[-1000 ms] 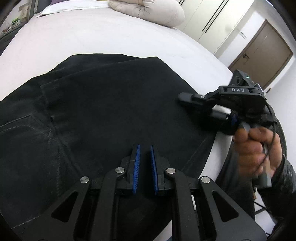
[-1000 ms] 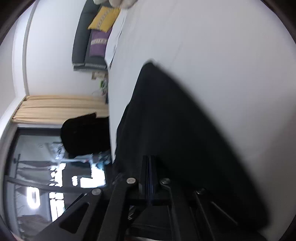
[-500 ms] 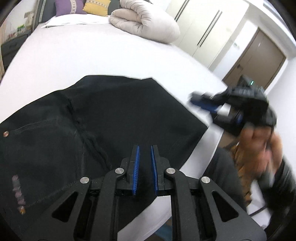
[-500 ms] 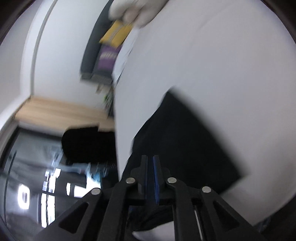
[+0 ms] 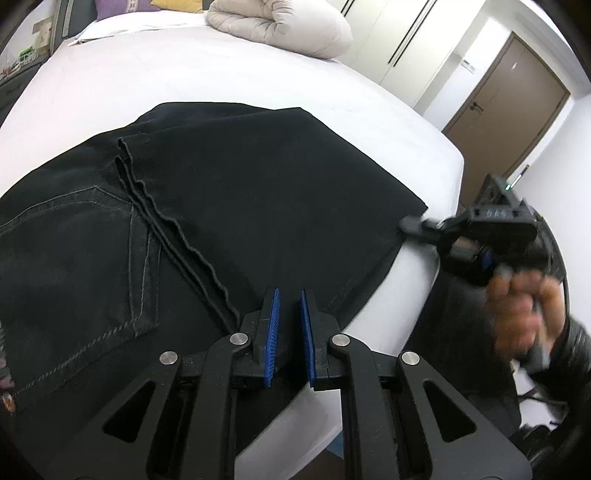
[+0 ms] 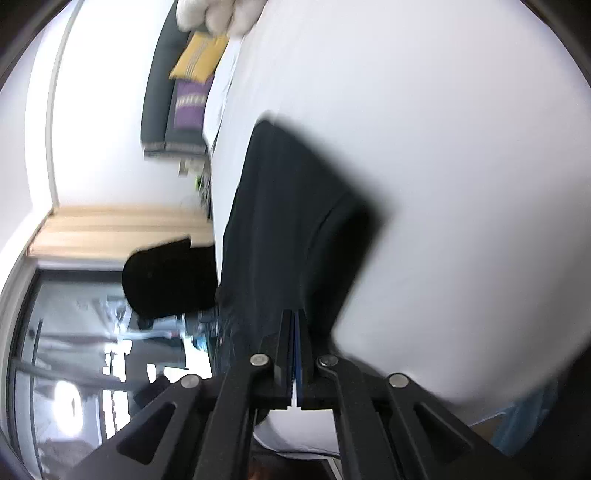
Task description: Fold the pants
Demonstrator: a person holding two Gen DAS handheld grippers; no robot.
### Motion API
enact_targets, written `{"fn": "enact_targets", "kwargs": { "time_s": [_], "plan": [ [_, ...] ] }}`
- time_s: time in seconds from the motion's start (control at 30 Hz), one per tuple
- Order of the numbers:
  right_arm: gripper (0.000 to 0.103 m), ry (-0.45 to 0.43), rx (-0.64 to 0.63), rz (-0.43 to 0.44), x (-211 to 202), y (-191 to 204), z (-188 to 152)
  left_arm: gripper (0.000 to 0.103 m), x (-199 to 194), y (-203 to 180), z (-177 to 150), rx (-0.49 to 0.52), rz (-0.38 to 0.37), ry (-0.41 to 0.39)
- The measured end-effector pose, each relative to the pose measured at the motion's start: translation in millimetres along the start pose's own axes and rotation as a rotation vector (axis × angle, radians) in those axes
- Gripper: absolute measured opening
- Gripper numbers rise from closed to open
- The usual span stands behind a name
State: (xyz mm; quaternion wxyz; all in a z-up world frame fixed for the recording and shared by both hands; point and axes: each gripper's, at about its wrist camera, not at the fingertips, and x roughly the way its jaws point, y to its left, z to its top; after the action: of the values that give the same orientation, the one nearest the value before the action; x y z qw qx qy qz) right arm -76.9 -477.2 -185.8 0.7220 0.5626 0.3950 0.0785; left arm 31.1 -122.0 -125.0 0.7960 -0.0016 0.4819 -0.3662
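Note:
Black pants (image 5: 221,206) lie folded on a white bed (image 5: 184,74), legs doubled over the seat, hems running diagonally across the back pocket. My left gripper (image 5: 287,299) hovers over the near edge of the pants with a small gap between its blue pads (image 5: 271,325), holding nothing. My right gripper (image 5: 406,223) shows in the left wrist view at the pants' right corner, tips touching the fabric edge. In the right wrist view, rolled sideways, its jaws are closed (image 6: 295,317) at the edge of the pants (image 6: 288,221); no cloth shows between them.
A rolled beige duvet (image 5: 280,26) and purple and yellow cushions (image 6: 192,85) lie at the bed's far end. A brown door (image 5: 506,107) and white wardrobes stand at the right. The bed edge (image 5: 388,306) runs close to my grippers.
The right gripper moved away and came back down to the pants' right corner. The left gripper pulled back slightly, showing more of the folded pants. The pants lie flat.

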Motion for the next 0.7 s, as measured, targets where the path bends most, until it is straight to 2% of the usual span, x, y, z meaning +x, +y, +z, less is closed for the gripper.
{"fn": "enact_targets", "kwargs": {
  "time_s": [0.07,0.13,0.2,0.23,0.3,0.33,0.43,0.53,0.6,0.63,0.67,0.7],
  "plan": [
    [0.008,-0.007,-0.089,-0.055,-28.5,13.7,13.1,0.011,4.5,1.3,10.3,0.005,0.006,0.001],
    [0.008,0.041,-0.187,-0.017,-38.0,37.9,30.8,0.011,2.2,1.4,12.2,0.007,0.007,0.004],
    [0.011,0.188,-0.306,0.032,-23.5,68.9,48.8,0.011,5.9,3.4,14.3,0.008,0.005,0.007],
    [0.021,0.307,-0.374,0.064,-4.8,88.3,55.3,0.011,2.5,2.5,13.7,0.008,0.003,0.008],
    [0.036,0.396,-0.456,0.094,20.8,108.0,63.6,0.011,7.5,4.9,16.3,0.004,-0.007,0.012],
    [0.038,0.465,-0.48,0.106,42.9,113.7,73.5,0.011,6.0,5.7,18.0,-0.001,-0.015,0.013],
    [0.038,0.546,-0.469,0.088,90.1,118.3,108.1,0.011,9.5,11.6,19.4,-0.011,-0.032,0.018],
    [0.038,0.591,-0.425,0.128,124.9,115.1,144.7,0.011,10.1,12.6,13.9,-0.016,-0.049,0.029],
    [0.038,0.62,-0.385,0.069,149.2,96.4,164.0,0.011,12.2,15.4,15.2,-0.025,-0.062,0.036],
    [0.034,0.639,-0.347,0.048,151.6,78.6,170.8,0.011,12.7,16.7,15.9,-0.028,-0.068,0.038],
    [0.025,0.643,-0.322,0.055,151.7,66.5,172.7,0.011,15.8,18.6,14.2,-0.03,-0.074,0.039],
    [0.006,0.637,-0.314,0.058,146.8,56.6,169.4,0.011,16.6,20.0,13.9,-0.03,-0.08,0.038]
  ]
}}
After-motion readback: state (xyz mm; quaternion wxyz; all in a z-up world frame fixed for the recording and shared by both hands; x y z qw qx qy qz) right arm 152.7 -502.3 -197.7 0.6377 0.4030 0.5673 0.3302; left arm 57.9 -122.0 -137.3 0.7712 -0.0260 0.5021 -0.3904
